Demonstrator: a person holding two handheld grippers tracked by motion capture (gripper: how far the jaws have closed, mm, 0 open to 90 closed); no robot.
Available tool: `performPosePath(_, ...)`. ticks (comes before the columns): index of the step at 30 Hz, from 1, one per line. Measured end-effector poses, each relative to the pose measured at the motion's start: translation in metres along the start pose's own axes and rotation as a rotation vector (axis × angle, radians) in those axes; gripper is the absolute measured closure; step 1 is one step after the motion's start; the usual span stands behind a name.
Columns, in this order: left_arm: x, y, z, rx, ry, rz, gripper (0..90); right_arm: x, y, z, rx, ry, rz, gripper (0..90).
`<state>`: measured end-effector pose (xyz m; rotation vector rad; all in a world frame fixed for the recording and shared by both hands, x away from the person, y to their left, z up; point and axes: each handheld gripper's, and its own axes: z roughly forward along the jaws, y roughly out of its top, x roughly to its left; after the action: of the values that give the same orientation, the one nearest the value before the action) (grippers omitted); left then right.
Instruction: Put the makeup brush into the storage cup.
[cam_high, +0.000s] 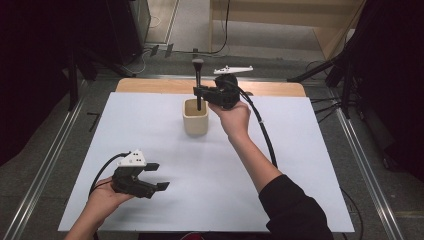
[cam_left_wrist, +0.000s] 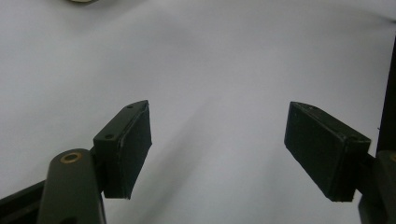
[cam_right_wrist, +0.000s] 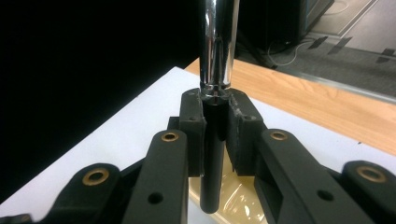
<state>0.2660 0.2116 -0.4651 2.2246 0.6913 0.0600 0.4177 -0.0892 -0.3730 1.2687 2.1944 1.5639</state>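
Note:
A makeup brush (cam_high: 198, 75) with a black handle and chrome ferrule stands upright, bristles up, and my right gripper (cam_high: 201, 92) is shut on its handle. The handle's lower end dips into the mouth of a cream cup (cam_high: 195, 119) at the far middle of the white board. In the right gripper view the pads clamp the black handle (cam_right_wrist: 211, 154) just below the ferrule (cam_right_wrist: 218, 42), with the cup's glossy inside (cam_right_wrist: 243, 203) beneath. My left gripper (cam_high: 159, 176) rests low at the near left, open, with nothing between its pads (cam_left_wrist: 133, 149).
The white board (cam_high: 210, 170) covers a wooden table whose bare strip (cam_high: 150, 86) shows at the far edge. Metal floor rails (cam_high: 367, 175) run along both sides. The right gripper's cable (cam_high: 265, 135) trails over the board. A sliver of the cup (cam_left_wrist: 84, 1) shows ahead of the left gripper.

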Motion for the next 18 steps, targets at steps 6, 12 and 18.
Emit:
performPosePath(6,0.0,0.0,0.0,0.004,-0.002,0.002,24.0,0.0,-0.002,0.008,-0.038,-0.05,-0.031,79.8)
performPosePath(12,0.0,0.0,0.001,0.001,-0.004,0.002,24.1,-0.001,-0.005,0.017,-0.077,-0.095,-0.053,79.8)
performPosePath(18,0.0,0.001,0.0,-0.008,-0.01,-0.003,24.0,-0.005,-0.008,0.024,-0.087,-0.118,-0.054,79.8)
